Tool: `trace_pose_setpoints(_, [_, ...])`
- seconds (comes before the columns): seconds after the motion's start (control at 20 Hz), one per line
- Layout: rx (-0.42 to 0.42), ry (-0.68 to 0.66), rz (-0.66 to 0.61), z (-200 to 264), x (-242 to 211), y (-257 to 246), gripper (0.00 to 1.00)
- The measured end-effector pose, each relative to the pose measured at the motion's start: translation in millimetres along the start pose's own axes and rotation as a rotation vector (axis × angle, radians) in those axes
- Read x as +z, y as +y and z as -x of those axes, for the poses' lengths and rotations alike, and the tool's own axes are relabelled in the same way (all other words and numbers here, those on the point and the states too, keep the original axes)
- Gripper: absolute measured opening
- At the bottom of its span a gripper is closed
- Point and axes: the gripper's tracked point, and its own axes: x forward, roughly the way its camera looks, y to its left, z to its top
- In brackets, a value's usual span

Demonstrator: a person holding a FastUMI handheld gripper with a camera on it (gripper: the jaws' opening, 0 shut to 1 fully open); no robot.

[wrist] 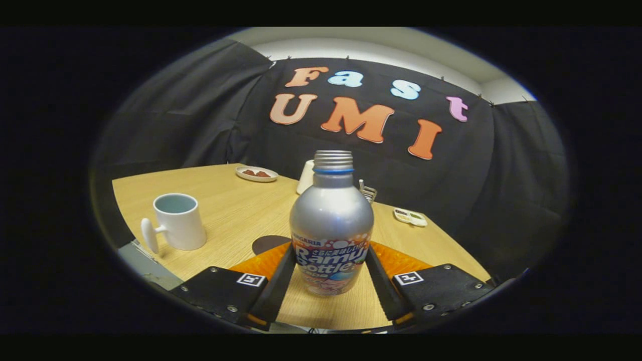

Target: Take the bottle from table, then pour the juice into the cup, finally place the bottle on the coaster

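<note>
Seen from the gripper view: hand-held gripper (331,273) closed on a silver metal bottle (331,220), both fingers (279,281) pressing its printed lower wrap from either side. Bottle upright, smooth and rounded at the shoulder, threaded neck uncapped with a blue ring beneath. Standing on the pale wood-grain worktop (235,210) near its closest edge. Dark round flat coaster (266,243) just behind the left finger, partly hidden. White glossy ceramic cup (176,221) with knob-ended handle off toward the worktop's left edge, well apart from the bottle. Small shallow white plate (256,173) holding reddish pieces near the far corner. White tapered container (305,177) just behind the bottle's neck. Small flat tray (410,217) by the right edge.
</note>
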Motion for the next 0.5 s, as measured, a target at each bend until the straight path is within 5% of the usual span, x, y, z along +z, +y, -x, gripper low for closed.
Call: trace_pose_setpoints(0.5, [0.002,-0.007,0.31,-3.4,29.0,39.5,0.77])
